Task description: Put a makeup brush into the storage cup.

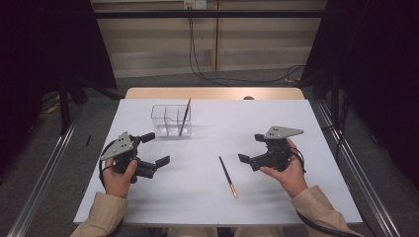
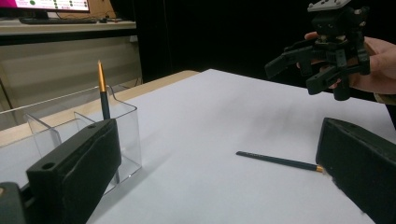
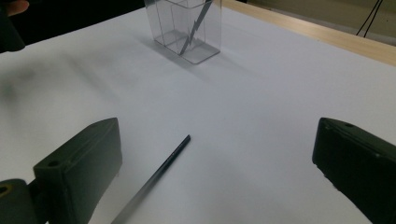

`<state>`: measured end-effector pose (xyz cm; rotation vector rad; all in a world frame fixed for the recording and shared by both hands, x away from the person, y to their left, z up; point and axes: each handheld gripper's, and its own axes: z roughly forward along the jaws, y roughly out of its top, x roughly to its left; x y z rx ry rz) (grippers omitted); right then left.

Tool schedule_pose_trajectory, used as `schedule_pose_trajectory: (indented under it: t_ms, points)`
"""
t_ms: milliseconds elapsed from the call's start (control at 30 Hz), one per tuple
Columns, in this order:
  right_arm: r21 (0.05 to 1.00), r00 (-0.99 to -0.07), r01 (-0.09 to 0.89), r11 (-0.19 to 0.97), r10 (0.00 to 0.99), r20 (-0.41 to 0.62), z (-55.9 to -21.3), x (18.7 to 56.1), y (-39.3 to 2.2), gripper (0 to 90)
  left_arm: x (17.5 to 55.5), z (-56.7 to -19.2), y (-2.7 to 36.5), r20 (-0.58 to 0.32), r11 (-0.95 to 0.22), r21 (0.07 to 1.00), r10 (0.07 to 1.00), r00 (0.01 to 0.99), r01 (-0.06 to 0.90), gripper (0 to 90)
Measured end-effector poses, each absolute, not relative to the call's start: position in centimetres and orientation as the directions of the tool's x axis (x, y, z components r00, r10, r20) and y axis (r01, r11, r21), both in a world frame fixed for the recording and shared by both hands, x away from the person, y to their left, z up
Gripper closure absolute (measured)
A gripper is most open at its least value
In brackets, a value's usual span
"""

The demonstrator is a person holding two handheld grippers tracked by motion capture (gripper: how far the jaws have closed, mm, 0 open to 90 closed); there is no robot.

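A dark pencil with an orange end (image 1: 228, 176) lies flat on the white table (image 1: 212, 207), between my two grippers. A second pencil (image 1: 185, 116) stands tilted in the right compartment of a clear plastic holder (image 1: 165, 121) at the back. My left gripper (image 1: 154, 148) is held open just in front of the holder, nothing between its jaws. My right gripper (image 1: 251, 147) is open too, right of the lying pencil. In the left gripper view the lying pencil (image 2: 278, 161) is ahead, with the holder (image 2: 128, 126) at the left. In the right gripper view the pencil (image 3: 159, 179) lies between the open jaws.
A strip of wooden tabletop (image 1: 212, 93) shows behind the white sheet. Metal rails (image 1: 44, 173) run along both sides of the table on the floor, and cables (image 1: 222, 76) lie behind it. A keyboard (image 2: 60, 20) sits on a far desk.
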<state>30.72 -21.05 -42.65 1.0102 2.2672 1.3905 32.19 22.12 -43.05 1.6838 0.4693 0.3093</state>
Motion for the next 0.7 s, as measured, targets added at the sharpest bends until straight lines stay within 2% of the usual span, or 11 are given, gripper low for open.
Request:
schedule_pose_trajectory:
  t_ms: [700]
  points:
    - [0.775,-0.724,0.493,0.394,0.681,0.114,-42.5,31.5,-19.1,0.7,32.3,-42.9,21.4,-0.049,-0.137,0.982,0.466,0.883,0.127,0.0]
